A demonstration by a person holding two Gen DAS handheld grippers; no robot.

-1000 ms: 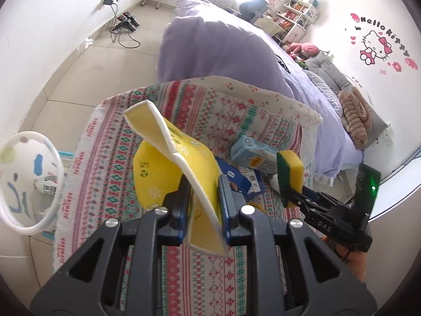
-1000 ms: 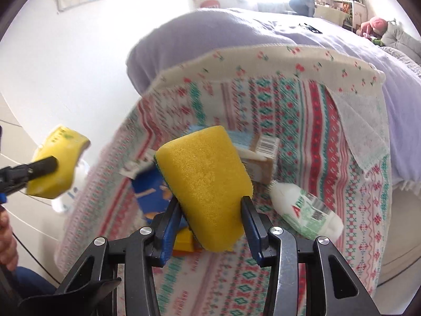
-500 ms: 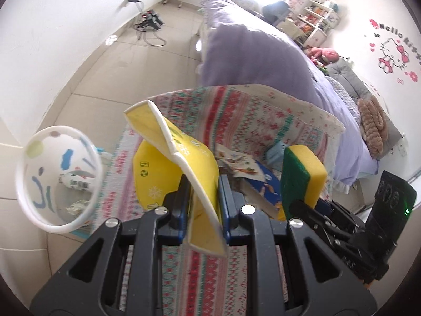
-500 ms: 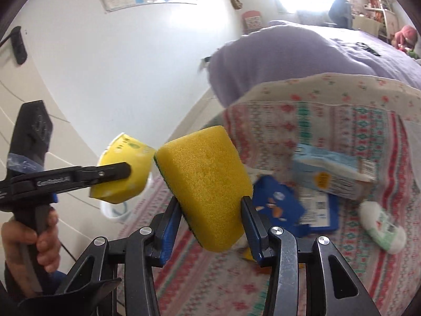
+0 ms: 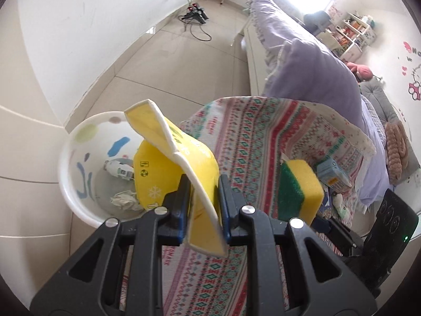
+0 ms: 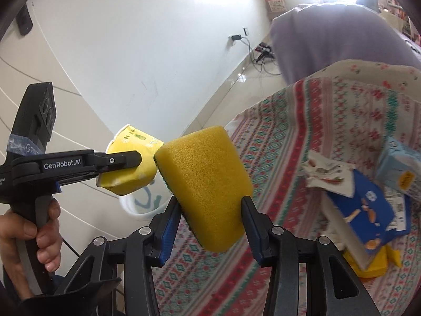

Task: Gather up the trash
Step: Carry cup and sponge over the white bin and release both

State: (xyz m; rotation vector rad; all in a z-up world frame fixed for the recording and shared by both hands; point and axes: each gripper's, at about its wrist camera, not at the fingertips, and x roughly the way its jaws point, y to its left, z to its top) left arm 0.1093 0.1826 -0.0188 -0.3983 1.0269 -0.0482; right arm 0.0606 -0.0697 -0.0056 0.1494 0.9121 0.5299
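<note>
left wrist view: left tongs point(image 5: 204, 205) pinch yellow carton point(image 5: 173, 163), seemingly over bin point(image 5: 79, 184); right tongs point(image 6: 210, 226) level, pinch sponge point(image 6: 205, 189).

Litter point(image 6: 364, 212) on patterned blanket point(image 5: 252, 142).

A child's bedroom in a home is shown by the purple-covered bed point(image 5: 310, 79), the Hello Kitty wall stickers point(image 5: 414, 84), the cluttered toy shelf point(image 5: 352, 31) and the tiled floor point(image 5: 184, 60).
</note>
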